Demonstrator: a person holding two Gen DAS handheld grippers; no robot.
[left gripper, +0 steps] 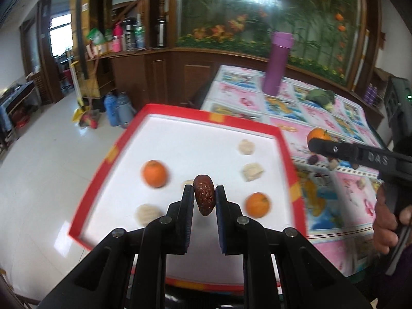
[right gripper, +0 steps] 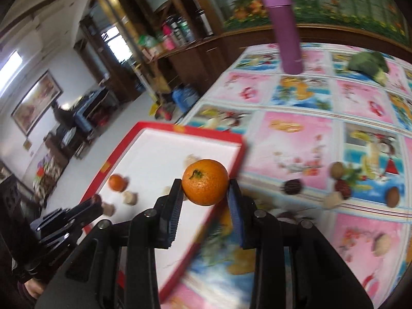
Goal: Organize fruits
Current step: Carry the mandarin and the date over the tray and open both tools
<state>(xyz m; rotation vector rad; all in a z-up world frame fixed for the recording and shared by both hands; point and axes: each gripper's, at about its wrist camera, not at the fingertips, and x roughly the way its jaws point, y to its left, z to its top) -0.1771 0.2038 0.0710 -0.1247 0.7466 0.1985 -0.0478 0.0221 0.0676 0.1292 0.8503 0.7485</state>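
Partway through: the red-rimmed tray (left gripper: 288, 154) already holds two oranges and several pale pieces. The left gripper (left gripper: 204, 198) jaws clamp a red date (left gripper: 204, 194) above it; the right gripper (right gripper: 204, 193) jaws grip an orange (right gripper: 205, 181) (over the tray's edge). More dates and nuts (right gripper: 340, 180) remain on the bench (right gripper: 296, 134).

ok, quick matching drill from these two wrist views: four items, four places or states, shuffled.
Items:
1. red date
2. stemmed orange
3. purple bottle
4. broccoli

Places or states:
A. standing upright on the tablecloth
B. clamped in the right gripper
C. lying on the cloth near the table's far side
D. clamped in the left gripper

Pairs: 1-D, 2-B, 3-A, 4-C
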